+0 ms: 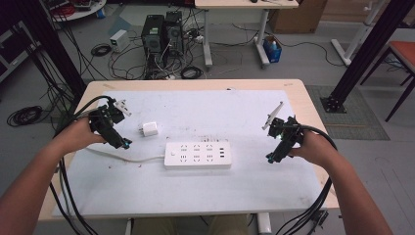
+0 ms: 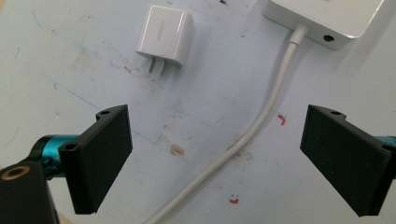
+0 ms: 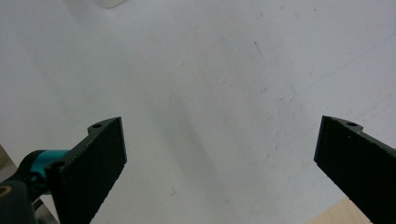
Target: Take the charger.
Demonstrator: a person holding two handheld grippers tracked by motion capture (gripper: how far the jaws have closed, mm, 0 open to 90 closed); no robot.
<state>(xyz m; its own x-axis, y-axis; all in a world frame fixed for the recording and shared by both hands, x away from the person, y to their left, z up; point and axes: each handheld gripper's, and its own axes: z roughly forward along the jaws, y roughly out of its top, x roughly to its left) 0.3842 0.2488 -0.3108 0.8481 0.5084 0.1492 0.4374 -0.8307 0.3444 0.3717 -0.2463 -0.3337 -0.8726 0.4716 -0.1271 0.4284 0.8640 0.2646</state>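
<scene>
A person stands at a white-covered surface (image 1: 205,196), a claw in each hand. The left claw (image 1: 124,144) hovers with its jaws wide apart and empty, near a small white charger plug (image 1: 149,129) lying flat. Just beside the plug lies a white power strip (image 1: 197,155), its cable (image 1: 122,155) trailing leftward. The right claw (image 1: 272,157), well apart from them, also gapes open, holding nothing.
</scene>
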